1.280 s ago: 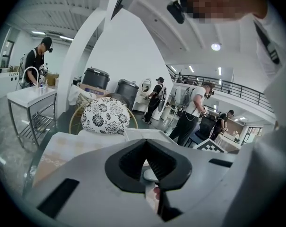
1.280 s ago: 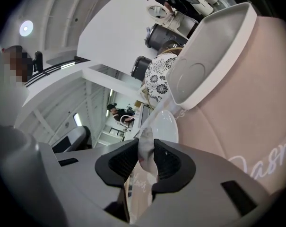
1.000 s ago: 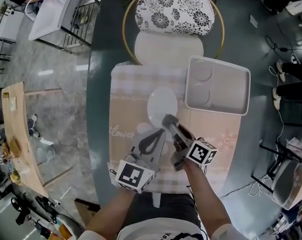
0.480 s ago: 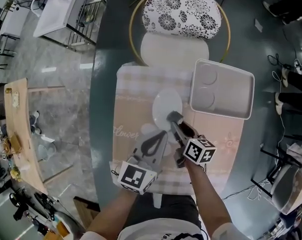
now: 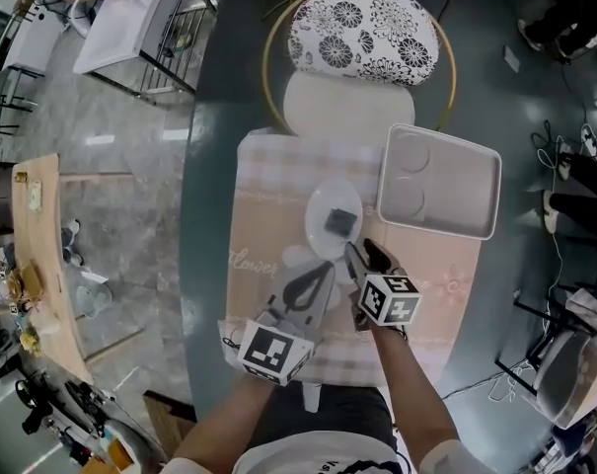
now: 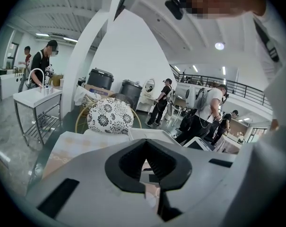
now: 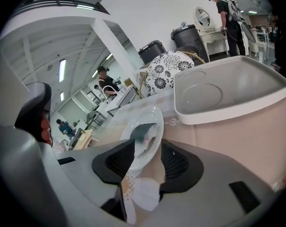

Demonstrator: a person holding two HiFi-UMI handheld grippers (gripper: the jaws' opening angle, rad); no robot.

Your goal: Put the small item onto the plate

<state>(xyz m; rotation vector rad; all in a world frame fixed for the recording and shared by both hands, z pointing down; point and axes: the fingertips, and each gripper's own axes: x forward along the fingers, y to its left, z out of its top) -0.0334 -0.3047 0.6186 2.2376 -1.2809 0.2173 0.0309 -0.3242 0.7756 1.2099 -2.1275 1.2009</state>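
The small item (image 5: 339, 221) lay on the plate (image 5: 329, 195); the task looked done. At six o'clock, the right gripper (image 5: 363, 254) fingers were opening, empty; the left gripper (image 5: 323, 268) fingers were together.

Mid-frame, a small item (image 5: 340, 222) lies on a plate (image 5: 326, 198), which sits on a cloth (image 5: 263, 215) spread over the surface (image 5: 204, 215). A tray (image 5: 456, 188) lies just right; a chair (image 5: 362, 28) stands at top.
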